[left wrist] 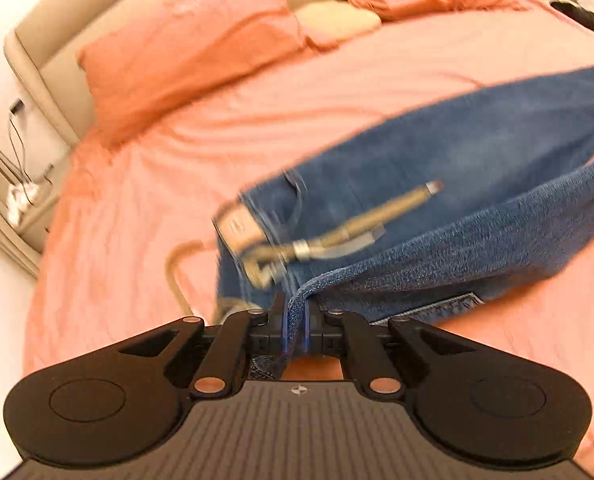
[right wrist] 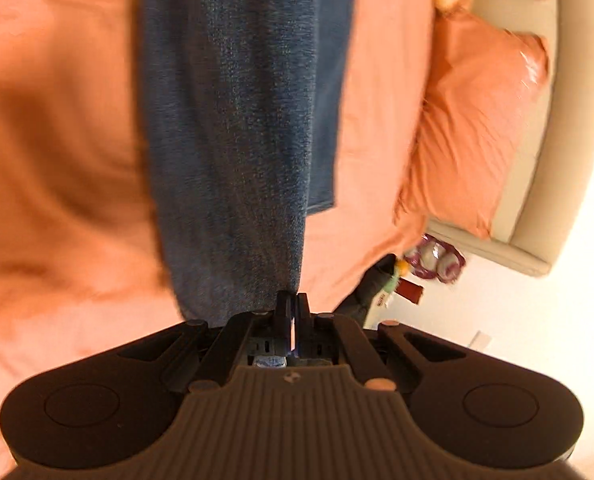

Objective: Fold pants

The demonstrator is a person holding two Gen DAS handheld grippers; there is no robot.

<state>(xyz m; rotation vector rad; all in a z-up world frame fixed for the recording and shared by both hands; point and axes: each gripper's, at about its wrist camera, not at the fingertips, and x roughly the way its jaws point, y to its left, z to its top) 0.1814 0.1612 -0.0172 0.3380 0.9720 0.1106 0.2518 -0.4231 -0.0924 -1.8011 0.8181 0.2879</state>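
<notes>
Your left gripper [left wrist: 295, 312] had its jaws closed almost fully, pinching a fold of the jeans [left wrist: 437, 184] between the blue-edged pads. The denim rose out of the jaws as a narrow ridge and ran away to the right, lifted off the bed [left wrist: 137, 200]. The rest of the jeans lay across the salmon sheet beyond your gripper, waist end nearest, with a tan belt [left wrist: 337, 232] lying loose over the front and its metal buckle just past your fingertips. One end of the belt curled onto the sheet to the left of the waistband. The picture was blurred there, so I could not make out the buckle's details.

Your right gripper [right wrist: 292, 308] also had its jaws nearly together, with only a thin slit of light between them. The jeans [right wrist: 233, 120] met the tips there, and a scrap of blue showed behind the jaws, so it appeared to be clamped on the cloth. From the tips the denim stretched straight away up the frame as a long taut panel, held above the bed [right wrist: 57, 120].

Two pillows [left wrist: 193, 36] in the same salmon cloth leaned on the beige headboard [left wrist: 49, 60] at the far end, with a cream cushion [left wrist: 337, 18] between them. In the right view, some small items [right wrist: 433, 260] sat beside the bed's edge, too blurred to name.
</notes>
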